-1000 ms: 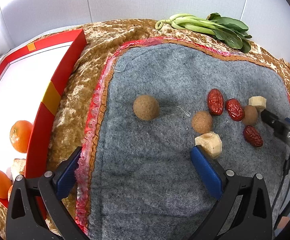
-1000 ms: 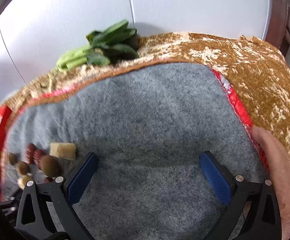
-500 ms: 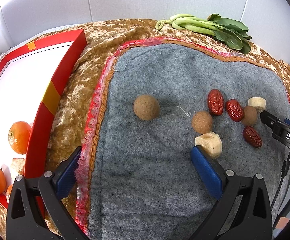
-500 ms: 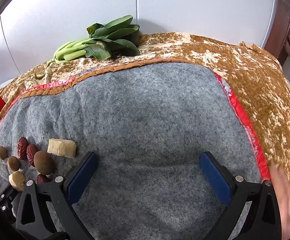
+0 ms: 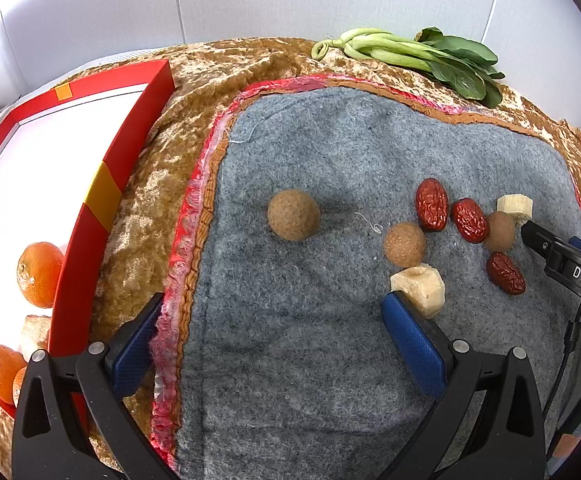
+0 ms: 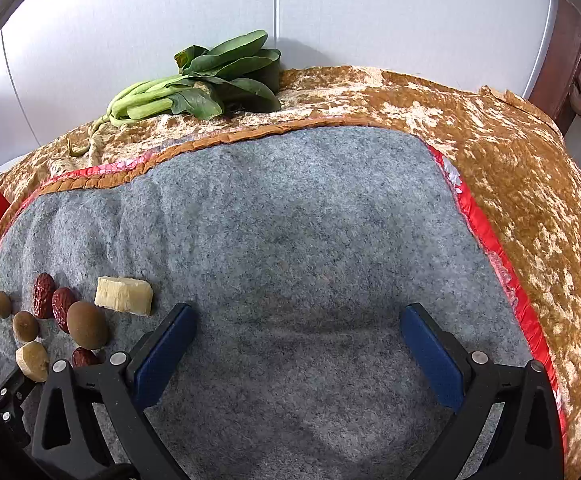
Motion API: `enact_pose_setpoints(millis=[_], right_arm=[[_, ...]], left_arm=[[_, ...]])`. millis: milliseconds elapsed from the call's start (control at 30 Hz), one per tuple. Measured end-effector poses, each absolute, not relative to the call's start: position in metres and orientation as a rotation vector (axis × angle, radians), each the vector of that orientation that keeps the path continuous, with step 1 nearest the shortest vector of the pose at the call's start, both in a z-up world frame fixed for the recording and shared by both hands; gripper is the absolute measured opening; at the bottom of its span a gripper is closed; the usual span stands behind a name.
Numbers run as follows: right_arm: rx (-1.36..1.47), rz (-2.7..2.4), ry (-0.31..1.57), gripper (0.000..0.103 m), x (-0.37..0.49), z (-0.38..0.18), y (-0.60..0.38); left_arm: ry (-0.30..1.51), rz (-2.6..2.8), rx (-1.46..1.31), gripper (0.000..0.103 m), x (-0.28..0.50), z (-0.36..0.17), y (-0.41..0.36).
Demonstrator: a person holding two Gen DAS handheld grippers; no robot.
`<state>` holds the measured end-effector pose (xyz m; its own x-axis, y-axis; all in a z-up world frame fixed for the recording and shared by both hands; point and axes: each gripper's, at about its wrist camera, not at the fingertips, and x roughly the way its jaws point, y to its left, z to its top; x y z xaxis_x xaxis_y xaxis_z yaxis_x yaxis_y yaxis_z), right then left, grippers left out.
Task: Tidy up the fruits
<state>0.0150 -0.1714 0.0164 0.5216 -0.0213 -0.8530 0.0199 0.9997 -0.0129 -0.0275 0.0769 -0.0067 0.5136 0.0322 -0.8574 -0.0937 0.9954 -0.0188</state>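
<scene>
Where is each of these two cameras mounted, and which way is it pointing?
Left wrist view: sits behind the open left claw, looking across the grey felt mat at loose fruit, with the red tray on its left; the right claw's tip pokes in.
Right wrist view: sits behind the open right claw, facing the mat's bare middle and the wall.
Shared: mat, leafy greens, red dates, pale chunks.
</scene>
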Motion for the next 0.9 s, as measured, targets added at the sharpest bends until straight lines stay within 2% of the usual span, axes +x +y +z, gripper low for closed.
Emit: enact_pose_setpoints(millis=[600,767,900], right_arm=[[-0.001,-0.026,1.018,0.102,0.014,0.017,-0.171],[-0.004,-0.028,1.027,0.102,0.014,0.018,-0.17],[-0.019,0.015,1.101,0.102,0.023,0.025,-0.173]], left_arm=[[1.027,0.08,-0.064,0.103,-0.029,-0.007,0.075],[1.075,-0.036,-0.034,0.103,-0.031,0.0,0.08],[0.977,-0.11,0.069,0.103,-0.053,0.024,0.087]])
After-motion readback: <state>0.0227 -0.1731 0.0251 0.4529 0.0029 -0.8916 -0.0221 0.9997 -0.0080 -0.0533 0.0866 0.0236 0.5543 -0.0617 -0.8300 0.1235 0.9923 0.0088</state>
